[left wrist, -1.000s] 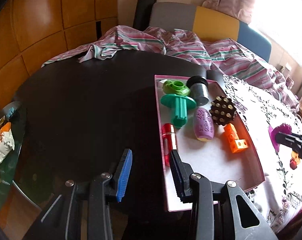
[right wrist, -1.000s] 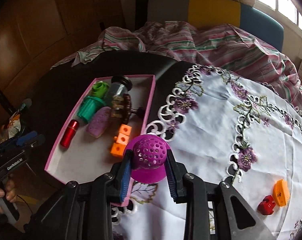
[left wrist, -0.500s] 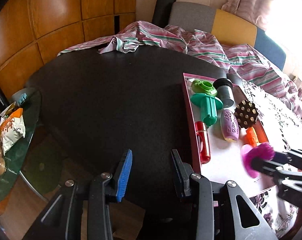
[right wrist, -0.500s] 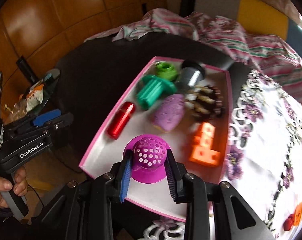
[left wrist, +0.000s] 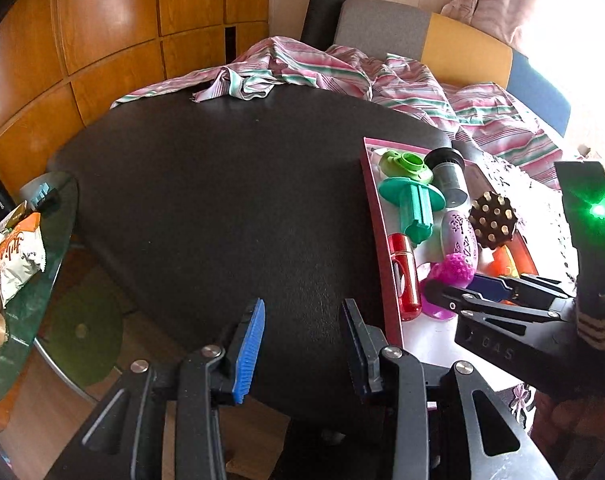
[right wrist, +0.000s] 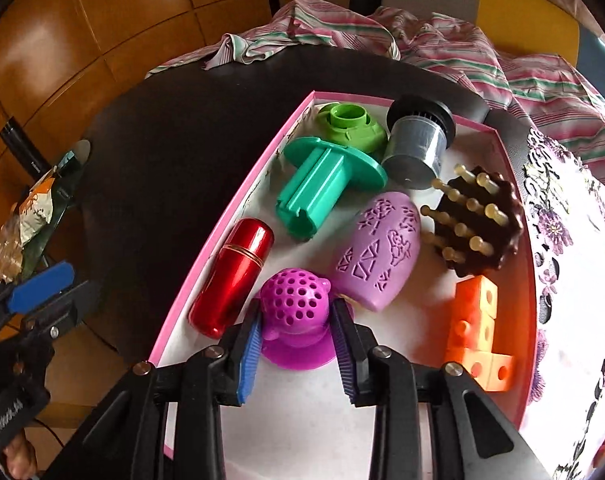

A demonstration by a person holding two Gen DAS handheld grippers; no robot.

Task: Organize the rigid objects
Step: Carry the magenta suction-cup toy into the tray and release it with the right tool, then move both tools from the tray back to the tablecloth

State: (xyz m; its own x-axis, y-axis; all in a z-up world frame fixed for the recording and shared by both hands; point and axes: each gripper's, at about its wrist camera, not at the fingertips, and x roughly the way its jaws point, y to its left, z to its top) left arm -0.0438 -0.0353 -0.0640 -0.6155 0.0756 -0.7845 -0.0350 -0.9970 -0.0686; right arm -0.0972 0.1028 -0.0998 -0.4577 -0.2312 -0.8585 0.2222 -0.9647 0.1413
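My right gripper is shut on a magenta perforated dome with a flat round base, low inside the pink-rimmed tray, beside a red cylinder and a lilac patterned shell. The tray also holds a teal flanged piece, a green ring piece, a grey cup, a brown pegged disc and orange blocks. My left gripper is open and empty over the dark table, left of the tray. The dome and right gripper show there too.
A dark round table carries the tray. A striped cloth lies along its far edge. A white embroidered cloth lies right of the tray. A glass side table with snack packets stands at the left.
My right gripper carried the magenta dome from above the embroidered cloth into the tray and lowered it beside the red cylinder. My left gripper drew back left, away from the tray, still open.
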